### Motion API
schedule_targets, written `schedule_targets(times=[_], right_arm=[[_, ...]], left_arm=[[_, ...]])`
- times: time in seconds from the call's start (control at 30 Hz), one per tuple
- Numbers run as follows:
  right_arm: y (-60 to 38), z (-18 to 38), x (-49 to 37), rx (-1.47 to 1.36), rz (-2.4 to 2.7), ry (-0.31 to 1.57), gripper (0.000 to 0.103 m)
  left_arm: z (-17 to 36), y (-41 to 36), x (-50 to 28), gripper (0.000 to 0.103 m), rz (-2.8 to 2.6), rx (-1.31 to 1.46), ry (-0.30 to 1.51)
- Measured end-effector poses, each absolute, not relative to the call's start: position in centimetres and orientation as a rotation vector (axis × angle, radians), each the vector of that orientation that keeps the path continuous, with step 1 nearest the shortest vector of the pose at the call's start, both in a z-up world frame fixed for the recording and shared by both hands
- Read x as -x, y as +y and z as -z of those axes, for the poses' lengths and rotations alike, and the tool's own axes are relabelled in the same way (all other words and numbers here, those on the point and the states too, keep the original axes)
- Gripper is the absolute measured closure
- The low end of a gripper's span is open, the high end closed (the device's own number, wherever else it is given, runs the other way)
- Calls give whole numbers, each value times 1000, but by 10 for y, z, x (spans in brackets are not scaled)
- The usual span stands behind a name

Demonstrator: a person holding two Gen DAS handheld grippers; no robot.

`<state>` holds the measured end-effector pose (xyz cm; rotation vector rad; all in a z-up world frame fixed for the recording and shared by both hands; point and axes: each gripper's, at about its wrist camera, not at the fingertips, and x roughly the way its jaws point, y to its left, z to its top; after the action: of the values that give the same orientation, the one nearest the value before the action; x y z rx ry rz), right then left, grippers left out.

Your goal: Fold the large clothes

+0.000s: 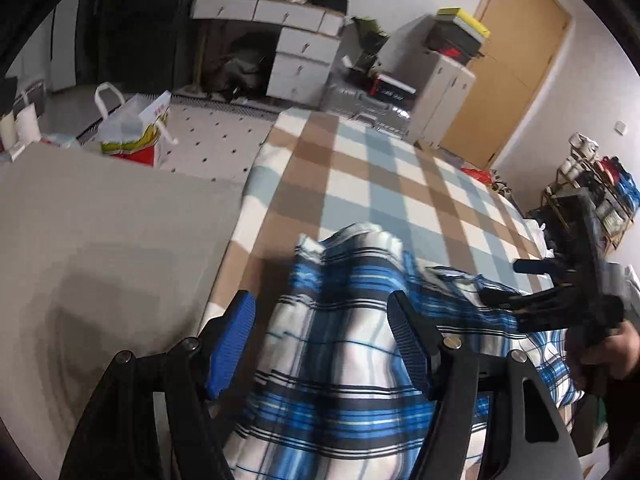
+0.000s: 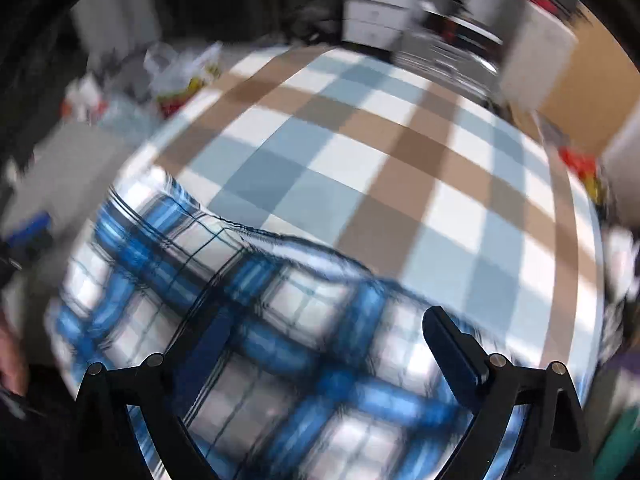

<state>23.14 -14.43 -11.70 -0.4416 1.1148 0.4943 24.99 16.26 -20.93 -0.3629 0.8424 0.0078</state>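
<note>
A blue, white and black plaid shirt (image 1: 332,360) lies bunched on the near part of a bed with a brown, blue and white checked cover (image 1: 380,168). My left gripper (image 1: 322,324) hovers over the shirt, its blue-padded fingers wide apart with no cloth between the pads. In the left wrist view my right gripper (image 1: 510,282) is at the right over the shirt's edge, held by a hand (image 1: 608,352). The blurred right wrist view shows the right gripper (image 2: 328,336) open above the shirt (image 2: 240,320), with nothing pinched.
A grey flat surface (image 1: 100,240) borders the bed on the left, with a white paper bag (image 1: 132,128) behind it. Beyond the bed stand a white desk with drawers (image 1: 296,40), a white cabinet (image 1: 440,92) and a wooden door (image 1: 516,60). A cluttered rack (image 1: 592,192) stands at right.
</note>
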Motion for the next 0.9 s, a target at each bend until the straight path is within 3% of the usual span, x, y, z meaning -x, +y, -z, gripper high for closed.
schedule_targets(times=[0.17,0.23,0.27,0.3,0.33,0.6,0.9], right_arm=[[-108,165,-267,524,-560,1125,6],[-112,168,-277,477,-583,1135,14],[-113,170,-279,468,-597,1141,44],[-110,173,-281,474,-611,1156,90],[-109,173,-279,478,-617,1157,98],[-106,135,-277,441,-516,963,103],[-135,136,-287,217,-472,1061,99]], left_arm=[[216,148,-258,39,24,318,883],[215,140,-256,39,29,259,893],[214,137,-255,39,29,232,899],[215,133,-256,39,31,205,906],[216,132,-256,39,30,196,910],[216,133,-251,39,-2,190,920],[226,119,-255,39,44,85,984]])
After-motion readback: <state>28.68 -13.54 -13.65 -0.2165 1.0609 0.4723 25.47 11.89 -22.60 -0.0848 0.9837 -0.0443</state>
